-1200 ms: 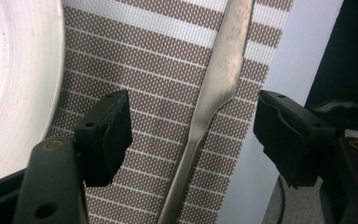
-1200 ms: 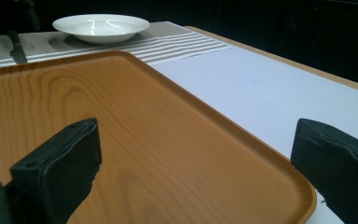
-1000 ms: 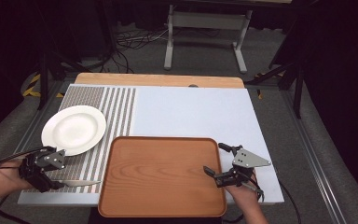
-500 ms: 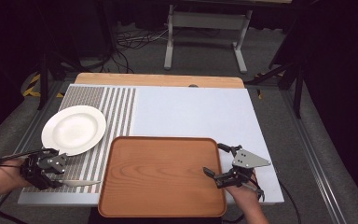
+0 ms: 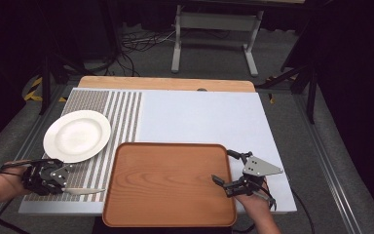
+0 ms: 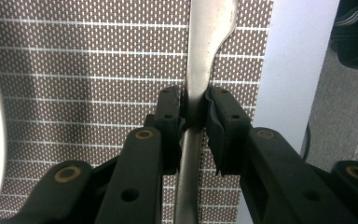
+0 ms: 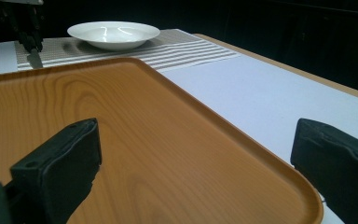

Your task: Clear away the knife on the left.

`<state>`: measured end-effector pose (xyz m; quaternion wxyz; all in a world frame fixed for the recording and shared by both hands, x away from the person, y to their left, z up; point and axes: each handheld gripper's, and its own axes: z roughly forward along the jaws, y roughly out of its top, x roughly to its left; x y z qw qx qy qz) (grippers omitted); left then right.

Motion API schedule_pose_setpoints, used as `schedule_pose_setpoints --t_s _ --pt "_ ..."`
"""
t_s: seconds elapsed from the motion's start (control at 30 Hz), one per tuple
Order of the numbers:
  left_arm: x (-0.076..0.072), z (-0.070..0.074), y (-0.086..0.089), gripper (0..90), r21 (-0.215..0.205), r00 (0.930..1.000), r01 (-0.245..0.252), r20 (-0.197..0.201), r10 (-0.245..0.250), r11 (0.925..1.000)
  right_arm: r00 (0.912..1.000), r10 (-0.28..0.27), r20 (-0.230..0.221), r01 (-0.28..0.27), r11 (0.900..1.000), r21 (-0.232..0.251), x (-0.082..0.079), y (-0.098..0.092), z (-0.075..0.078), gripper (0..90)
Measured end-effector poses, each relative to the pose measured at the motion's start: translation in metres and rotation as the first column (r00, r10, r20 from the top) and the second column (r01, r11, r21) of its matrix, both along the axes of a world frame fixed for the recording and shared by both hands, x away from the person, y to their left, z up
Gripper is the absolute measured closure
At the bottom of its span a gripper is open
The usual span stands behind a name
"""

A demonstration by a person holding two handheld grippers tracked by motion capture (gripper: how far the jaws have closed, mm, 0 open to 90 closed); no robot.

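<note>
Steel knife (image 6: 199,93) sits clamped between the left gripper (image 5: 46,176) jaws, pinched at the narrow neck where handle meets blade, probably because that waist gives the pads a firm seat and keeps the blade from twisting. Blade points toward the wooden tray (image 5: 168,183) and lies low over the striped placemat (image 5: 121,109), near its front edge, just short of the tray's left rim; whether it touches the mat I can't tell. Right gripper (image 5: 231,170) is spread wide, empty, straddling the tray's right rim, one jaw over the wood and one out over the white table (image 5: 199,117), looks like it's set to steady or grab that edge. Tray is bare, sits at the front middle of the table, overlapping the placemat's corner. Farther back on the left, white plate (image 5: 77,135) rests on the placemat, also bare, close to the left gripper but apart from it. Likely a place setting: knife goes either on the tray or beside the plate.
</note>
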<state>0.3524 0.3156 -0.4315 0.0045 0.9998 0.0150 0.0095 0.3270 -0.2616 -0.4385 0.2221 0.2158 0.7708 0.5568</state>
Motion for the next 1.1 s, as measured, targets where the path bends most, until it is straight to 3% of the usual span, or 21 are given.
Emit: schedule_pose_setpoints --t_s 0.2,0.73,0.93,1.1 --pt "0.0 0.0 -0.004 79.8 0.03 0.9992 0.038 0.008 -0.038 0.9988 1.0 0.003 0.005 -0.003 1.0 0.002 -0.001 0.0 0.0 2.3" --pt "-0.004 0.001 -0.006 80.4 0.045 0.9981 0.052 0.031 -0.053 0.9976 1.0 0.004 0.006 -0.004 1.0 0.007 -0.001 -0.001 0.0 2.3" --pt "-0.004 0.01 -0.005 80.4 0.03 0.9983 0.032 0.048 -0.033 0.999 1.0 0.006 0.007 -0.006 1.0 0.008 -0.001 -0.001 0.001 2.3" --pt "-0.003 0.024 -0.008 80.5 -0.007 0.9981 -0.022 0.058 0.022 0.9997 0.9999 0.009 0.009 -0.009 1.0 0.01 -0.001 0.0 0.002 2.3"
